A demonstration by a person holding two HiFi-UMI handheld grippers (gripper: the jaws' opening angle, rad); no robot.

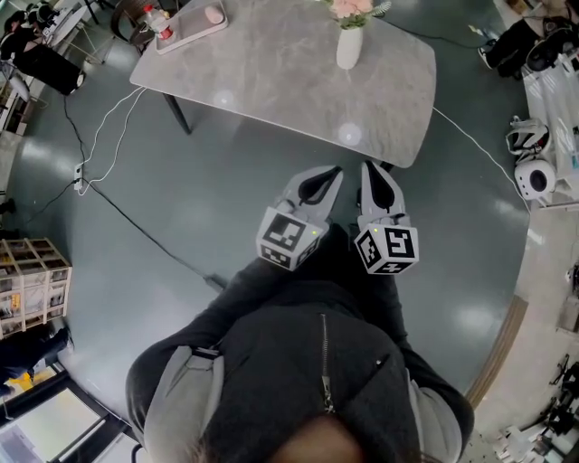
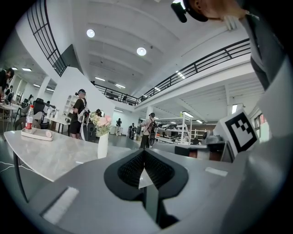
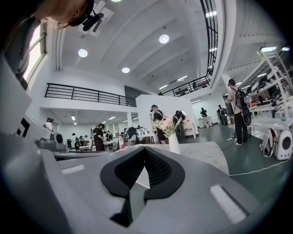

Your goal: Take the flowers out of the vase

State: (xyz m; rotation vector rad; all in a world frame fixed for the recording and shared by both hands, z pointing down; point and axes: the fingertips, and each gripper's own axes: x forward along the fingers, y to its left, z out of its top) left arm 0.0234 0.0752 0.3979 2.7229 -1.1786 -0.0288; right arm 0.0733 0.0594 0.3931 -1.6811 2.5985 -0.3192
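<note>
A white vase (image 1: pixel 349 47) with pink flowers (image 1: pixel 351 9) stands near the far edge of the grey marble table (image 1: pixel 271 81). My left gripper (image 1: pixel 335 172) and right gripper (image 1: pixel 369 167) are side by side close to my body. Both point level at the table from short of its near edge, and both are shut with nothing in them. In the left gripper view the vase (image 2: pixel 102 144) and flowers (image 2: pixel 101 122) show left of the shut left gripper (image 2: pixel 144 153). In the right gripper view the vase (image 3: pixel 174 142) and flowers (image 3: pixel 167 125) stand just right of the shut right gripper (image 3: pixel 145 151).
A tray (image 1: pixel 185 27) with a red-capped bottle (image 2: pixel 29 118) lies on the table's far left corner. Cables (image 1: pixel 109 154) run over the floor to the left. A crate (image 1: pixel 32 285) sits at left, white devices (image 1: pixel 534 176) at right. People stand beyond the table.
</note>
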